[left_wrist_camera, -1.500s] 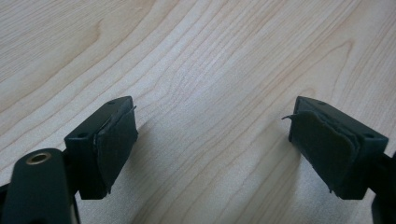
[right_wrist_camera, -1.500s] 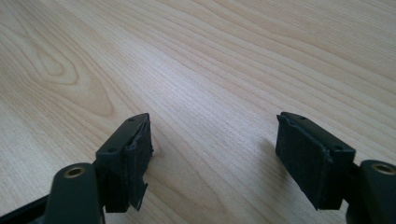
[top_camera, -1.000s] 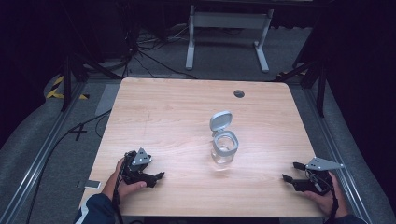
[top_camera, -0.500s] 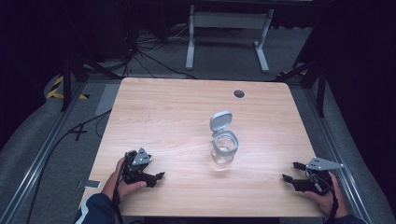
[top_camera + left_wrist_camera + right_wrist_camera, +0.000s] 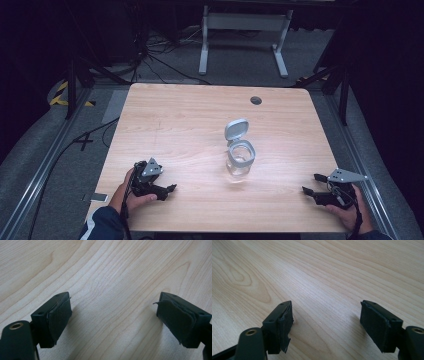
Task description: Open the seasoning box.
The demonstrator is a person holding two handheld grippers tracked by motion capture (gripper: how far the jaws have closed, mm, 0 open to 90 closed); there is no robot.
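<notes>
Glass jar (image 5: 240, 161) with a hinged grey lid (image 5: 236, 130) stands upright a little right of the middle of the wooden table (image 5: 180, 120), and the lid is flipped up and back, so the mouth is open toward the high camera. The jar looks clear and, as far as can be told, empty. Nothing touches it.

Both grippers sit well apart from the jar, near the table's front edge. Left gripper (image 5: 167, 189) rests by the front left, held in the person's left hand (image 5: 131, 192), its jaws pointing roughly toward the jar. Its own view looks along spread jaws at bare wood grain, one pad (image 5: 58, 316) frayed at the edge, nothing between them. Right gripper (image 5: 311, 185) lies near the front right corner in the right hand (image 5: 347, 210), jaws likewise wide over bare wood, with its pads (image 5: 285, 323) also empty.

My reading is that the work on the jar has not begun; this looks like a ready pose. The next move probably calls for one gripper to travel in and steady the glass body while the other reaches the raised lid, most likely to press it shut. Glass is slick, so the hold should be square and low.
</notes>
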